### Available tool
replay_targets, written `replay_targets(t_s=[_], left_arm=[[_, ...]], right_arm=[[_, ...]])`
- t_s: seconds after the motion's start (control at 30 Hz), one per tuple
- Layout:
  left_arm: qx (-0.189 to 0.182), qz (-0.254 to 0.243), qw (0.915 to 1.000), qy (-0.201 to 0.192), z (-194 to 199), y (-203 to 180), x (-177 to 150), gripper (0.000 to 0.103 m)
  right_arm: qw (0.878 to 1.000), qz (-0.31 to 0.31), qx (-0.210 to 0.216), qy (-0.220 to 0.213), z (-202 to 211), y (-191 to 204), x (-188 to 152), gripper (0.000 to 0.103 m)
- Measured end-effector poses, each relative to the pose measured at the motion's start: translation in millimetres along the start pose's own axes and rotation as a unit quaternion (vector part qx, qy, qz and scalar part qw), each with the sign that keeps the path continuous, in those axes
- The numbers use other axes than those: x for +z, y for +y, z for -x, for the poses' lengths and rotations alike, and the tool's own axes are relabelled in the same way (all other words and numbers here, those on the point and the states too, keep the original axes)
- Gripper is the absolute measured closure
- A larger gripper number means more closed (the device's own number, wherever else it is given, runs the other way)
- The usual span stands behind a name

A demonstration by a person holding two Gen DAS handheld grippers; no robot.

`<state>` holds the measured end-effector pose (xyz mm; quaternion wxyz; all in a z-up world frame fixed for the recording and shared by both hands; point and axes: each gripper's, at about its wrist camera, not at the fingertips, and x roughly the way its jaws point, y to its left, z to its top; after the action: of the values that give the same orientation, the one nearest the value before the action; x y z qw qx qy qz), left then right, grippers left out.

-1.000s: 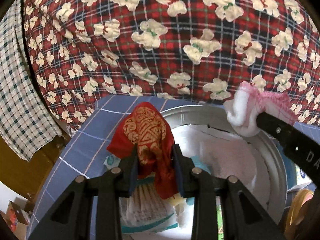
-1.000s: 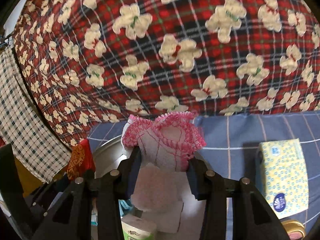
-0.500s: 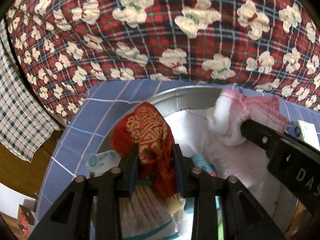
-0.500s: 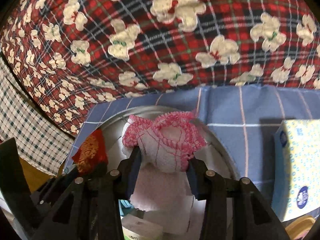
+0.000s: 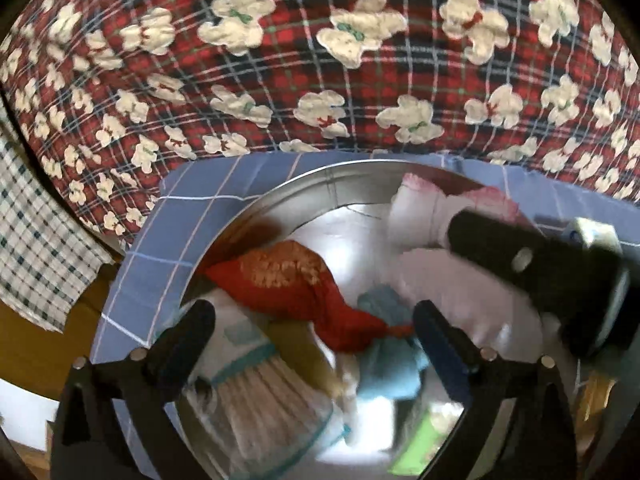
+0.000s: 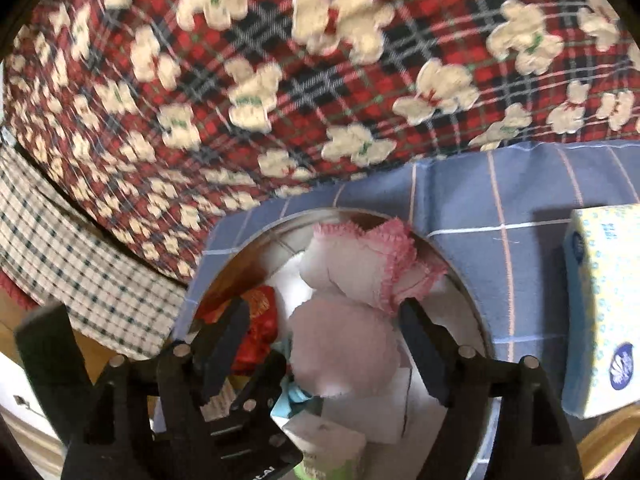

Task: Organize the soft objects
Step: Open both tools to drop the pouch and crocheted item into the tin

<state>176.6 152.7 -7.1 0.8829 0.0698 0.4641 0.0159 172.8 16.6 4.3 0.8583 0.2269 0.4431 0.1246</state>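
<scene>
Both grippers' jaws have just been opening. The left gripper (image 5: 312,324) is spread wide, the red pouch (image 5: 304,288) loose in the basin (image 5: 280,196). The right gripper (image 6: 324,328) is parted; the pink-edged cloth (image 6: 360,264) touches its right pad. Both are judged light and limp, best pinched at a bunched fold.

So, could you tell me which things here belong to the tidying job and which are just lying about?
Part of the job:
- red pouch
- pink-edged cloth
- metal basin
- left gripper, right gripper, jaws just opened

Lying about:
- tissue box
- bear-print plaid fabric
- blue checked tablecloth
</scene>
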Motion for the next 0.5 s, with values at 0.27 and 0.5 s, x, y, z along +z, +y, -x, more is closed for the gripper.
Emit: replay_targets(t_s=[0.27, 0.5], left_arm=[[-0.004, 0.008, 0.9986, -0.053, 32.0, -0.9, -24.8, 0.001], [-0.001, 0.002, 0.9984, -0.056, 34.8, -10.0, -43.4, 0.001]], right_arm=[[0.998, 0.011, -0.014, -0.063, 37.0, -7.1, -23.7, 0.023], [0.998, 0.014, -0.011, -0.062, 41.3, -10.3, -33.6, 0.023]])
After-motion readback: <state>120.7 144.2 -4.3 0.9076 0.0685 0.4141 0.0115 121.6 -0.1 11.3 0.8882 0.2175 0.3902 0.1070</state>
